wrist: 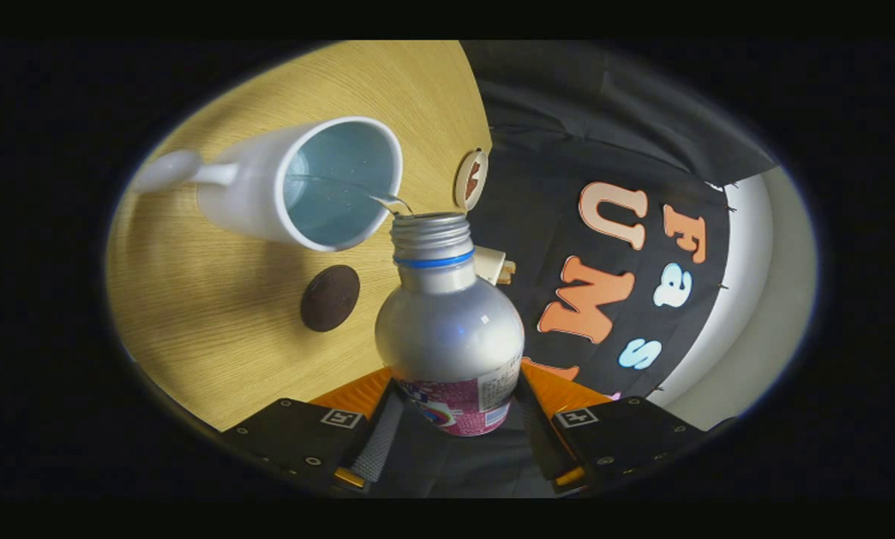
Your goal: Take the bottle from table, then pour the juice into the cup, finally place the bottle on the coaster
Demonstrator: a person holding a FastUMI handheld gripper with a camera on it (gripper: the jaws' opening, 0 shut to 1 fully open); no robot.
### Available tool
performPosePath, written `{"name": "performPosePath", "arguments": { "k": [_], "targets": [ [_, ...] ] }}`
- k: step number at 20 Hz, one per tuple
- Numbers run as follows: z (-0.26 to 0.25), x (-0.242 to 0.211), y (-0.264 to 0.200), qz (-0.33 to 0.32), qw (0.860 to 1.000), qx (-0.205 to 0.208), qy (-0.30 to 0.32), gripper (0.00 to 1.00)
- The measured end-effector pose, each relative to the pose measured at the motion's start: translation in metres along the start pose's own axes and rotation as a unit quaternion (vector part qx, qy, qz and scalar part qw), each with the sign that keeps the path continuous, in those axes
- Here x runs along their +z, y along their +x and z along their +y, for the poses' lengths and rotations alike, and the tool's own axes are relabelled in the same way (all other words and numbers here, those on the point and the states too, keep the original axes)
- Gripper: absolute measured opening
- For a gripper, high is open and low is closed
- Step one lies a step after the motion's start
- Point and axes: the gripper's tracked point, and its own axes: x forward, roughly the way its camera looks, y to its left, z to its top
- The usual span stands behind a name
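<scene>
The wooden table (pixel 215 299) takes up most of the view, its near edge cut off behind the gripper. The bottle (pixel 447 329) is clamped in the gripper (pixel 453 415), both fingers pressing on its labelled lower body; its base is hidden between them. The bottle is uncapped and tilted, its threaded neck right beside the rim of the white cup (pixel 320 183), and a thin clear stream (pixel 365 193) runs from the mouth into the cup. The cup stands on the table beyond the fingers, its handle pointing away from the bottle. A dark round coaster (pixel 330 298) lies near the cup, apart from it. A small round disc (pixel 471 180) sits at the table's edge. A pale object (pixel 496 266) is partly hidden behind the bottle's neck and cannot be identified.
</scene>
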Motion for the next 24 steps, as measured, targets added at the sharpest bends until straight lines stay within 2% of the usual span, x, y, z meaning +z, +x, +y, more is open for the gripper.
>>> {"name": "performPosePath", "arguments": {
  "k": [24],
  "targets": [
    [-0.0061,0.0089,0.0008,-0.009,0.998,-0.003,-0.062,0.78]
  ]
}}
